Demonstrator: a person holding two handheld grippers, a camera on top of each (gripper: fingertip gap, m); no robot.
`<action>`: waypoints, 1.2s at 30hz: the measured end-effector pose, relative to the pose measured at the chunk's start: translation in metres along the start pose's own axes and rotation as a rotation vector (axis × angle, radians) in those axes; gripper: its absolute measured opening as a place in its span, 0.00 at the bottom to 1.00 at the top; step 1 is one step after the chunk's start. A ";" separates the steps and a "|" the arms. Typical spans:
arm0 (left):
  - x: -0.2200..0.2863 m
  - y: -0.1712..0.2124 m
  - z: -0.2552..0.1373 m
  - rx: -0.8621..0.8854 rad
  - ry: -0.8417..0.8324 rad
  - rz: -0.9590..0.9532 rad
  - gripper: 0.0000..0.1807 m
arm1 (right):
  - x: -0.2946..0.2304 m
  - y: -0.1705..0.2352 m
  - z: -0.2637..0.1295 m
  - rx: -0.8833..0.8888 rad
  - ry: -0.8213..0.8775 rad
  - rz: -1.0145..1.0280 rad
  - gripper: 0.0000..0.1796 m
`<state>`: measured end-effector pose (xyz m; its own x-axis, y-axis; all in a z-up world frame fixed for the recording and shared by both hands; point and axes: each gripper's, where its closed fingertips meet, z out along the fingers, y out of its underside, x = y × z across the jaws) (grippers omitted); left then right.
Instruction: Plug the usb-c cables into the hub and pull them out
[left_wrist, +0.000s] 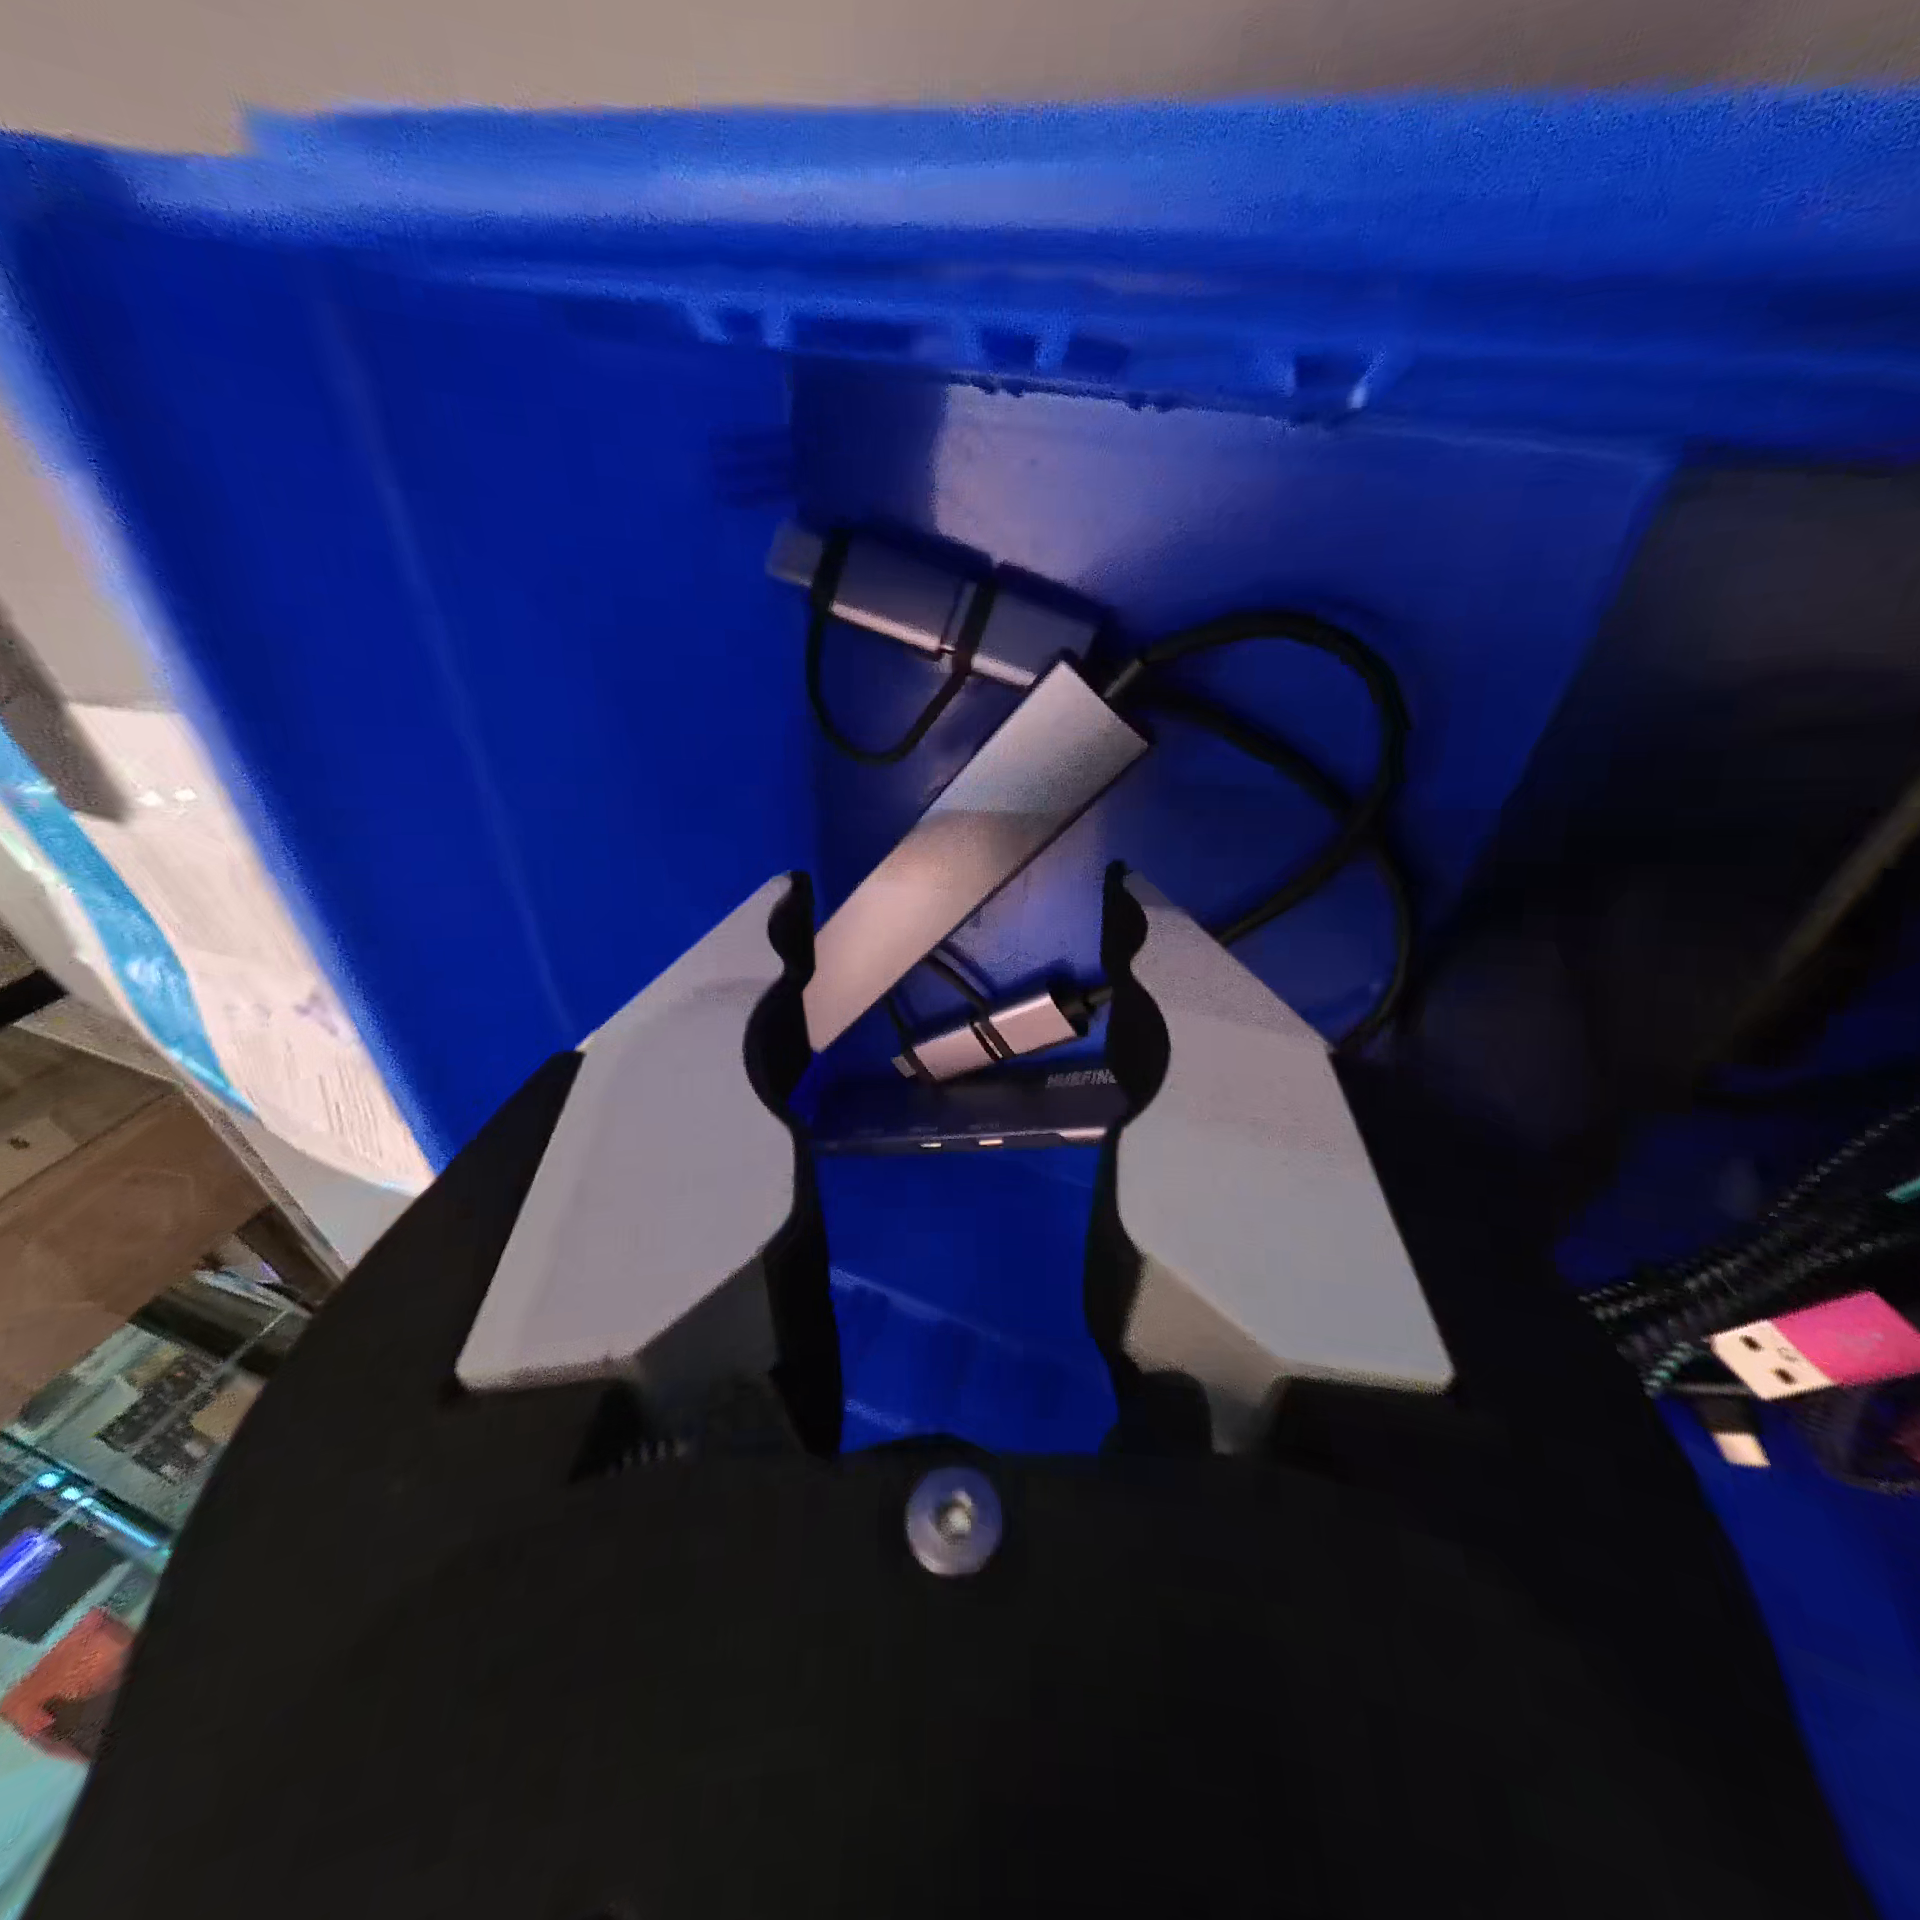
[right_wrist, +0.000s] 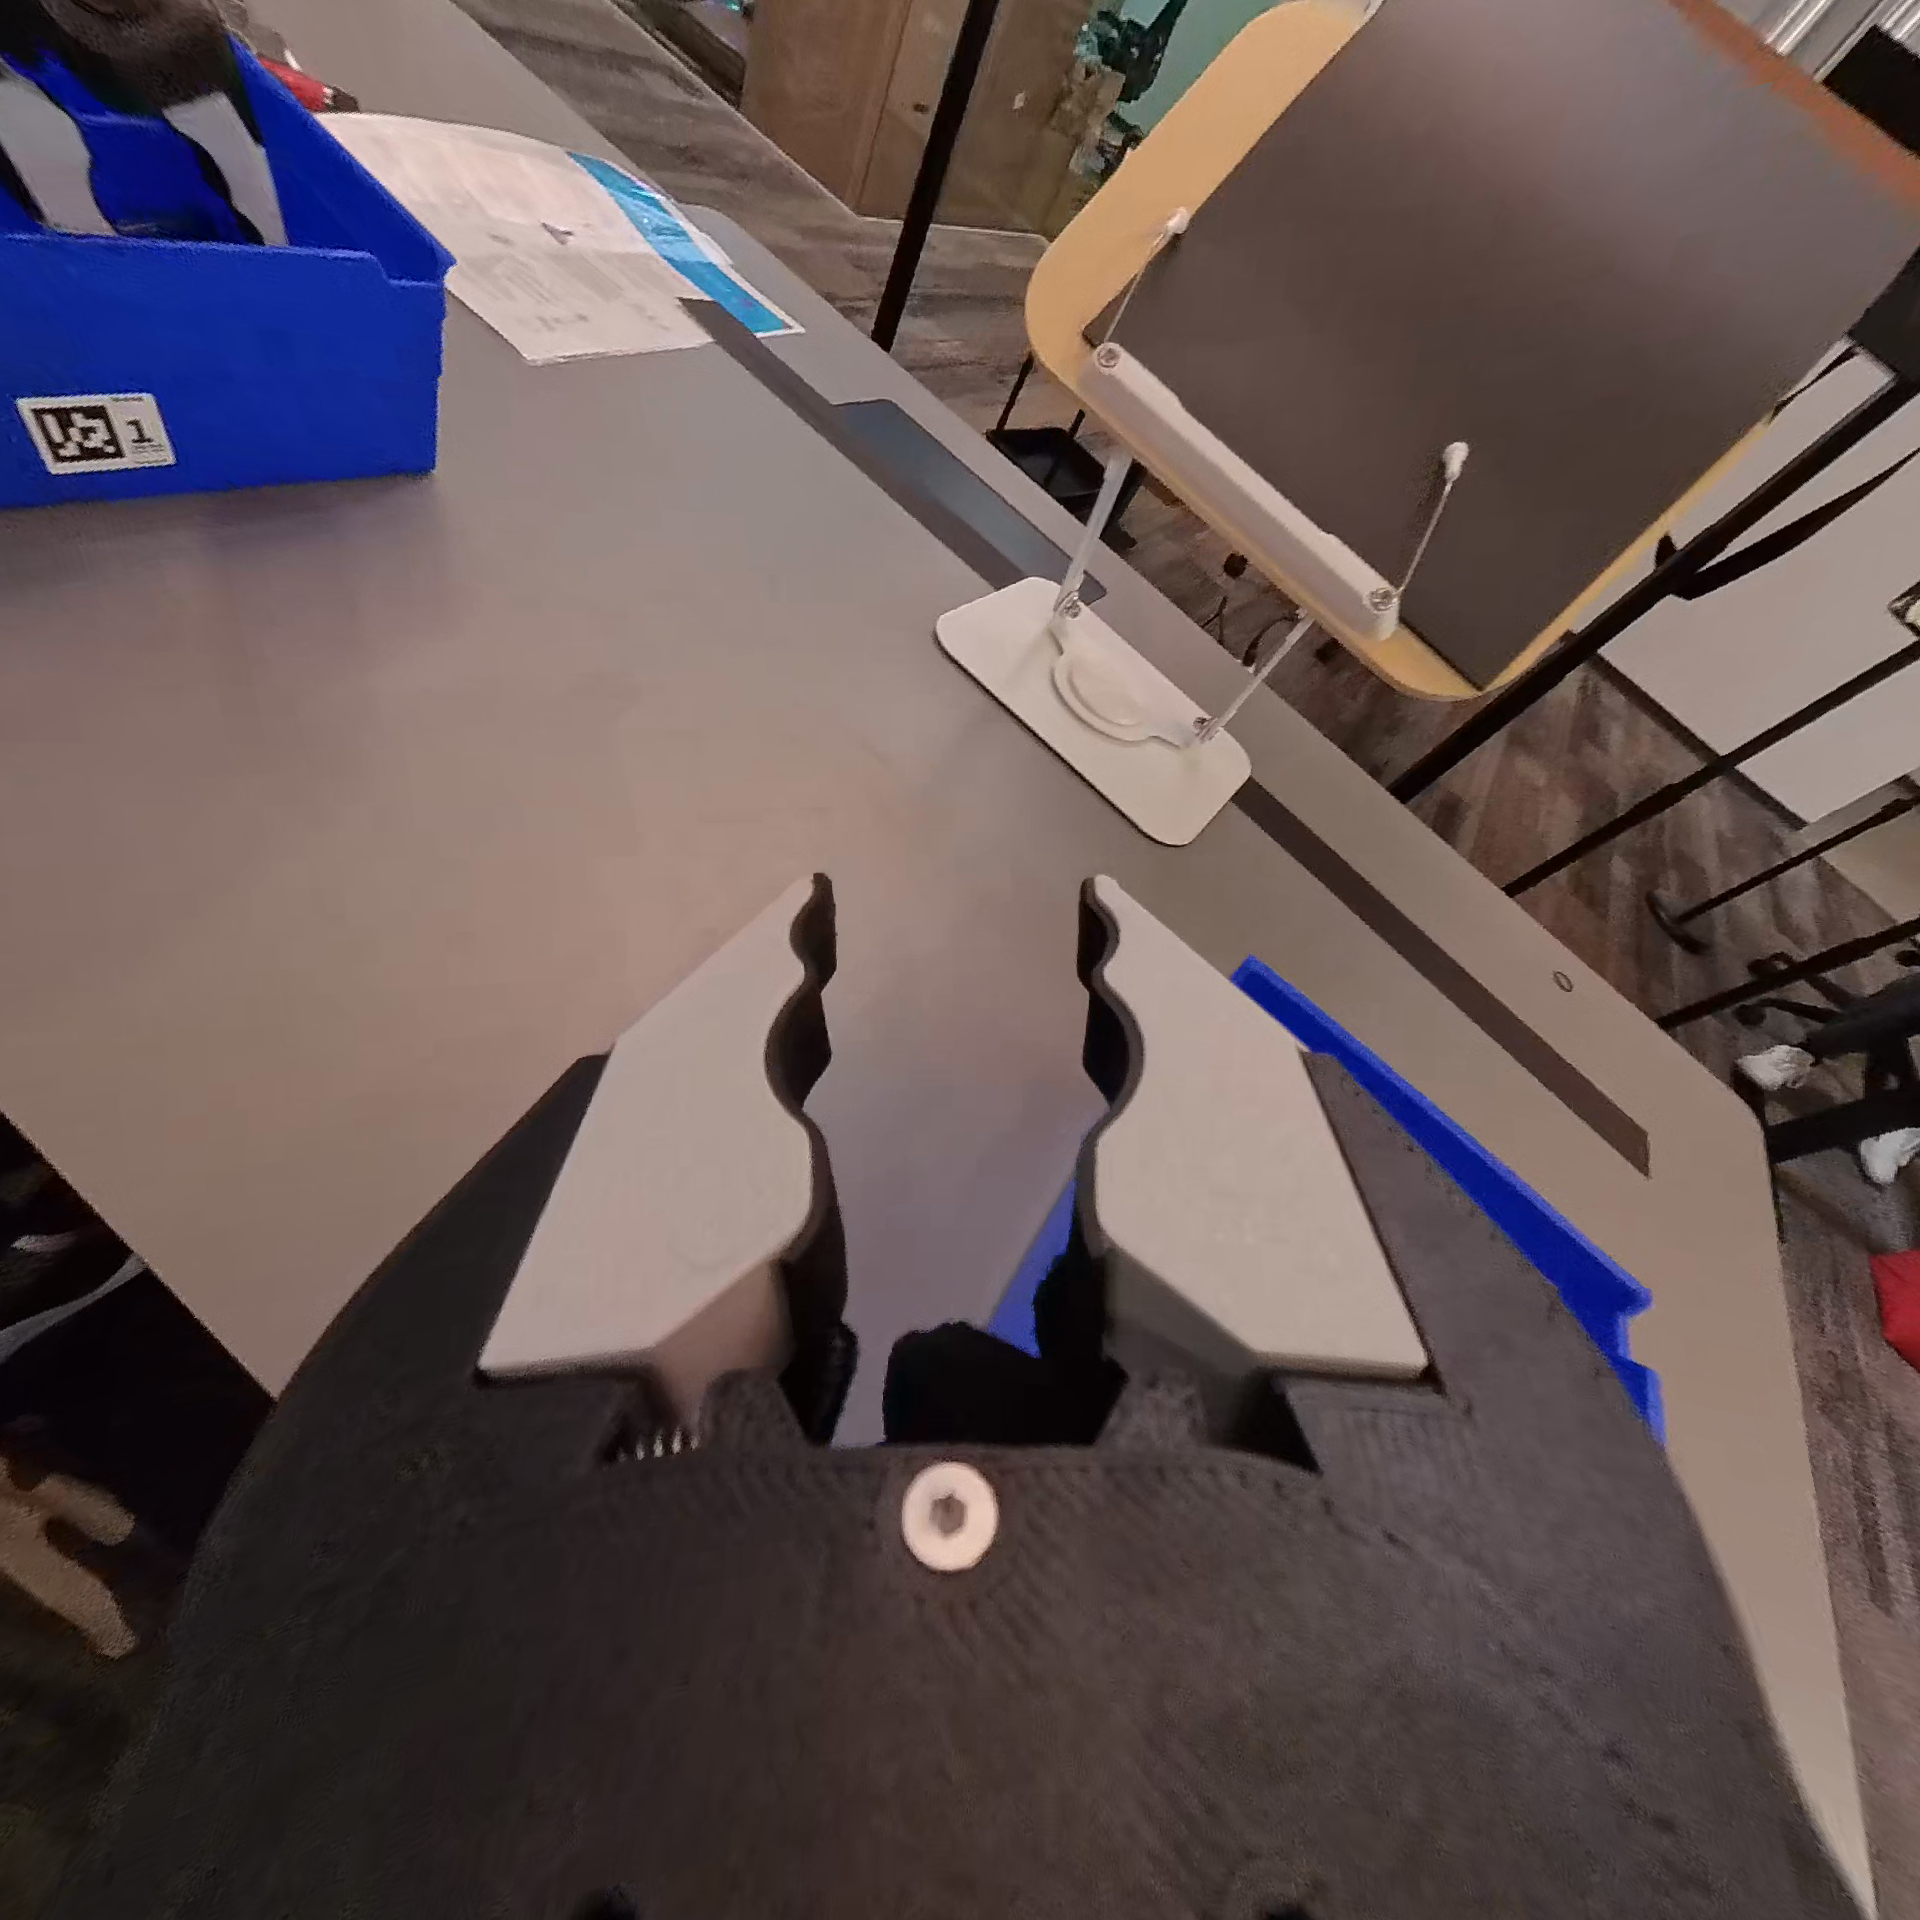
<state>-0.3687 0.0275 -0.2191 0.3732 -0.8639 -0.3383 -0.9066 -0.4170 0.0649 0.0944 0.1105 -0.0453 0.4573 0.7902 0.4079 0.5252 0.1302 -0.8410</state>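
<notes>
In the left wrist view my left gripper (left_wrist: 954, 894) is open and reaches down into a blue bin (left_wrist: 520, 623). A slim grey hub (left_wrist: 966, 862) lies slantwise on the bin floor, its lower end between my fingertips, not gripped. A second dark hub (left_wrist: 966, 1127) lies below it between my fingers. Grey plug adapters on black cables lie at the far end (left_wrist: 935, 613) and near the dark hub (left_wrist: 987, 1034). In the right wrist view my right gripper (right_wrist: 954, 894) is open and empty above the grey table (right_wrist: 416, 779).
A pink USB plug (left_wrist: 1808, 1351) and braided cables (left_wrist: 1745, 1247) lie at the bin's right. In the right wrist view stand a blue bin with a marker tag (right_wrist: 208, 343), papers (right_wrist: 540, 239), a white stand (right_wrist: 1101, 707) holding a dark board, and another blue bin (right_wrist: 1455, 1153) under my gripper. Tip to tip, the grippers are about 50 centimetres apart. From the left gripper's tips to the pink USB plug (left_wrist: 1808, 1351) is close to 15 centimetres.
</notes>
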 end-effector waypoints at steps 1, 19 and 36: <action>0.001 0.000 0.005 -0.014 0.010 0.022 0.30 | -0.003 0.002 0.002 -0.006 -0.009 0.001 0.25; -0.014 0.005 -0.021 -0.002 0.056 -0.041 0.12 | -0.046 -0.005 0.032 -0.018 -0.140 -0.052 0.23; -0.054 -0.019 -0.192 0.436 -0.478 -0.344 0.12 | -0.116 -0.118 0.044 0.209 -0.432 0.113 0.33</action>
<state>-0.3336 0.0285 -0.0220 0.6141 -0.4452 -0.6517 -0.7871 -0.4061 -0.4643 -0.0517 0.0298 -0.0090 0.1406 0.9767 0.1623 0.3139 0.1115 -0.9429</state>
